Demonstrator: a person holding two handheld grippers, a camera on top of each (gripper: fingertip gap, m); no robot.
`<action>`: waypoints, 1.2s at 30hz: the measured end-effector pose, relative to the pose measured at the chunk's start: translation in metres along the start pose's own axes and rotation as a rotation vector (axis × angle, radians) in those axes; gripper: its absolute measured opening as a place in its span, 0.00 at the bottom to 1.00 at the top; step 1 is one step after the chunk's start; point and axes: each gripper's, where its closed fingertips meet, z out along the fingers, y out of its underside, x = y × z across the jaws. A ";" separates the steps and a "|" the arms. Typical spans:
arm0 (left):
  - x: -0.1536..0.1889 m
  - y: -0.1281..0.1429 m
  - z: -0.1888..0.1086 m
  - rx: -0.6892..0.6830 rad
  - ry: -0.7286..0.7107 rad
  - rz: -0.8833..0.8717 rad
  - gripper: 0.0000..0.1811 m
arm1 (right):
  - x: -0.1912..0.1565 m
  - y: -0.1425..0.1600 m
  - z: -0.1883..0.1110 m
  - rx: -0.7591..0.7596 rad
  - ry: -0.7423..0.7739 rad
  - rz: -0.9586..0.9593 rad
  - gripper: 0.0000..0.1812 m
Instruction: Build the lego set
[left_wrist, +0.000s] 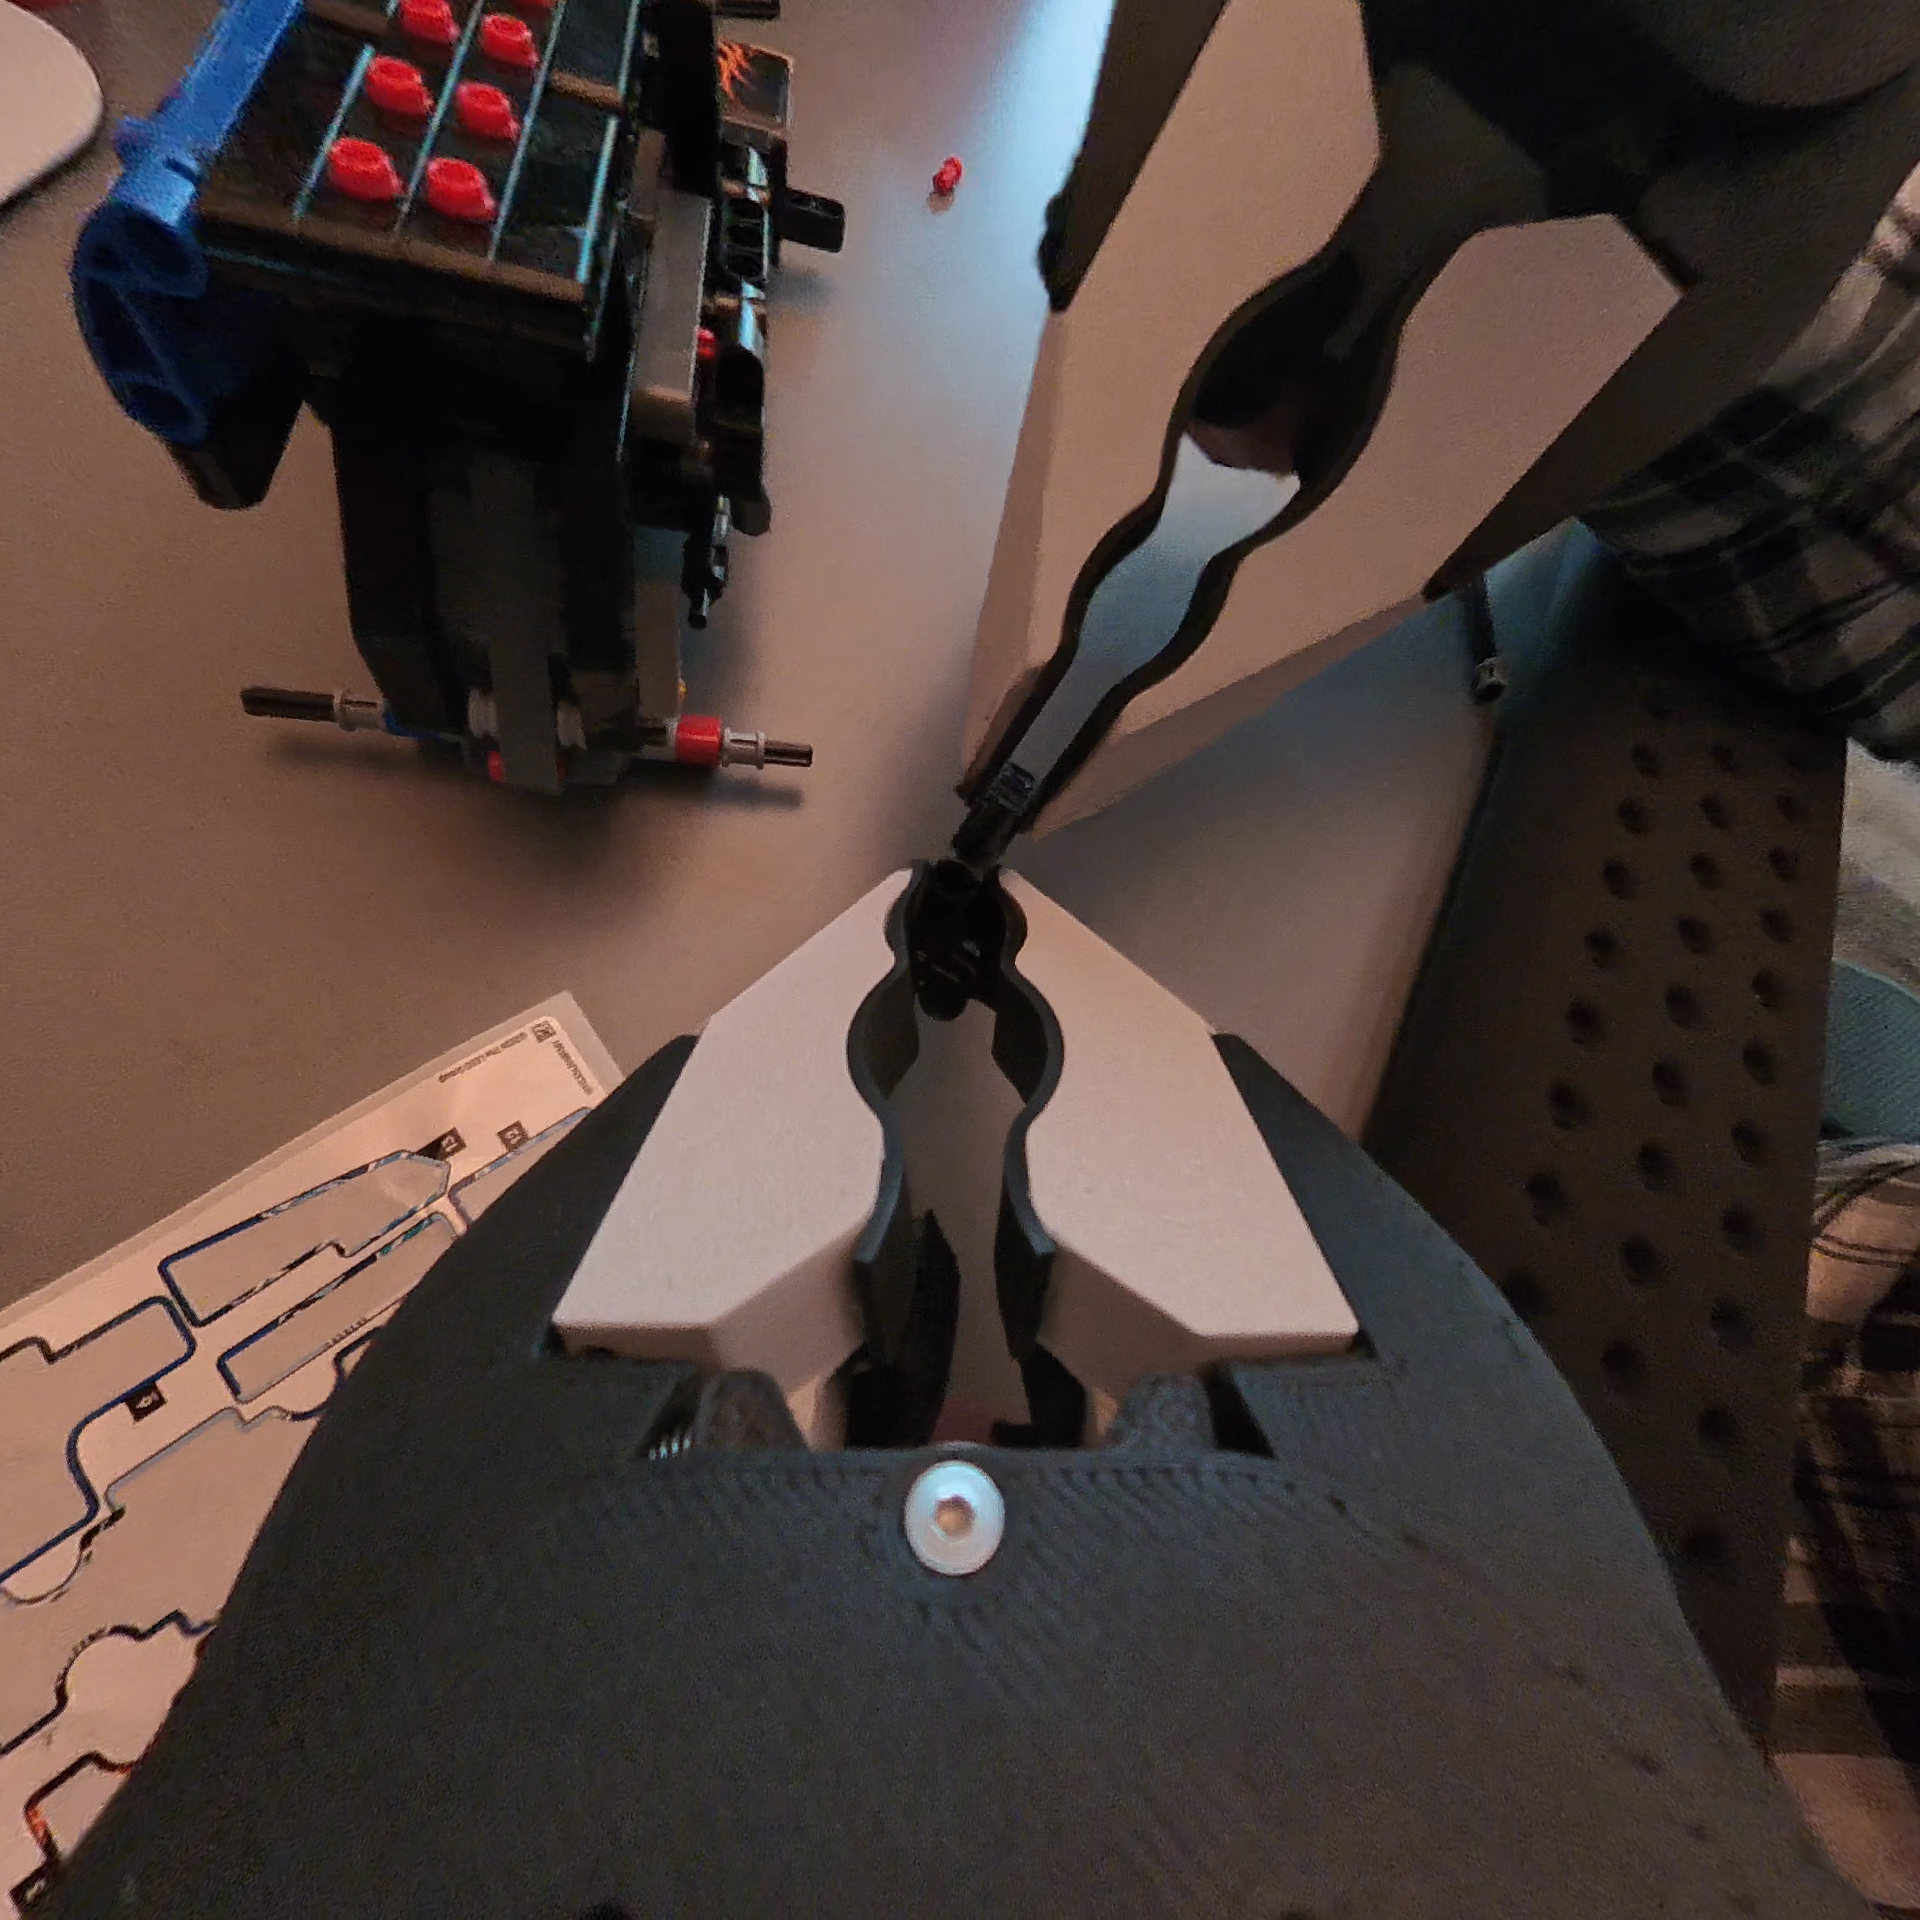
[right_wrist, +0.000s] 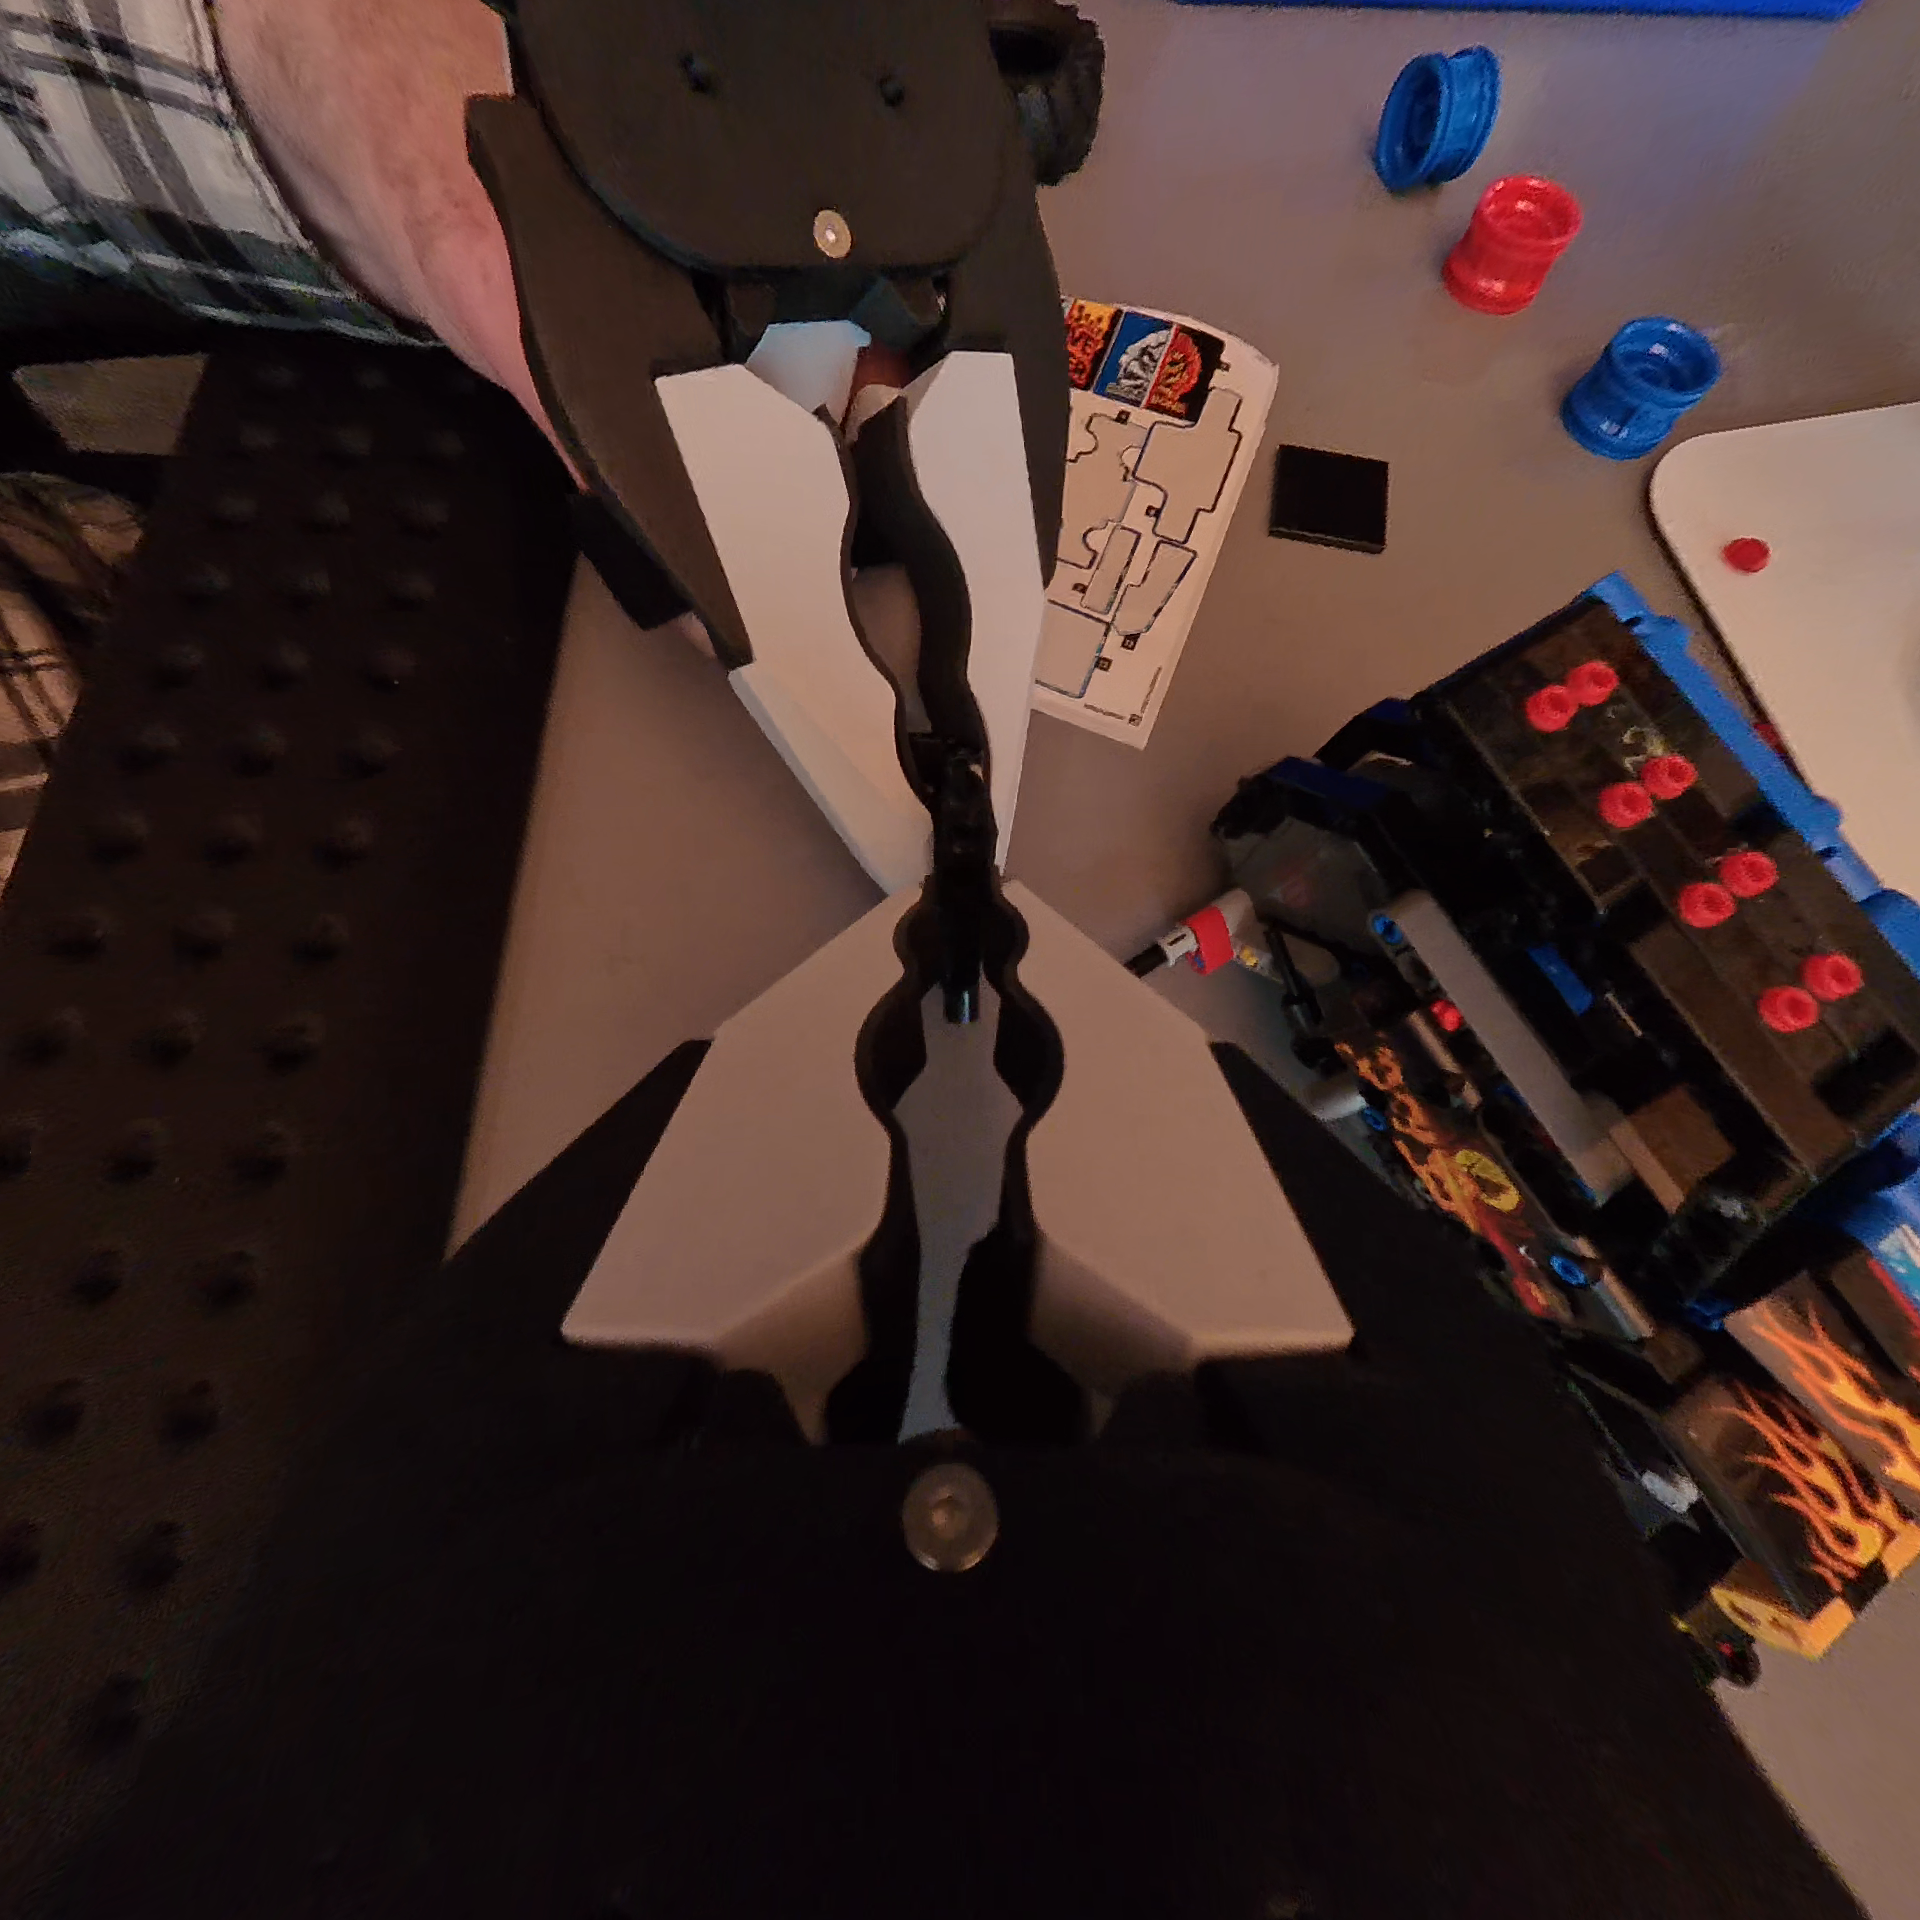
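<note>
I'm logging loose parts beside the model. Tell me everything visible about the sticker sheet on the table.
The white paper sticker sheet lies flat on the grey table, beside the black-and-blue lego vehicle. Dark outlines mark mostly peeled, empty shapes; three colourful stickers remain at one end. The left gripper hangs in front of one edge, hiding part of it. A small black square tile lies just beside it, apart.

A grey table (left_wrist: 208, 935) under dim, warm light. Beyond its edge sits a black panel (right_wrist: 260, 831) dotted with rows of holes. A pale board (right_wrist: 1818, 582) lies at one corner
</note>
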 end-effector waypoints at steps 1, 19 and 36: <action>0.000 0.000 0.000 0.002 0.001 -0.003 0.04 | 0.000 0.000 0.000 0.000 0.000 -0.005 0.02; 0.008 -0.040 -0.026 0.267 0.007 0.113 0.08 | 0.012 -0.010 -0.016 0.044 0.190 -0.123 0.04; 0.027 -0.063 -0.052 0.440 -0.003 0.208 0.20 | 0.019 -0.038 -0.047 -0.132 0.824 -0.839 0.03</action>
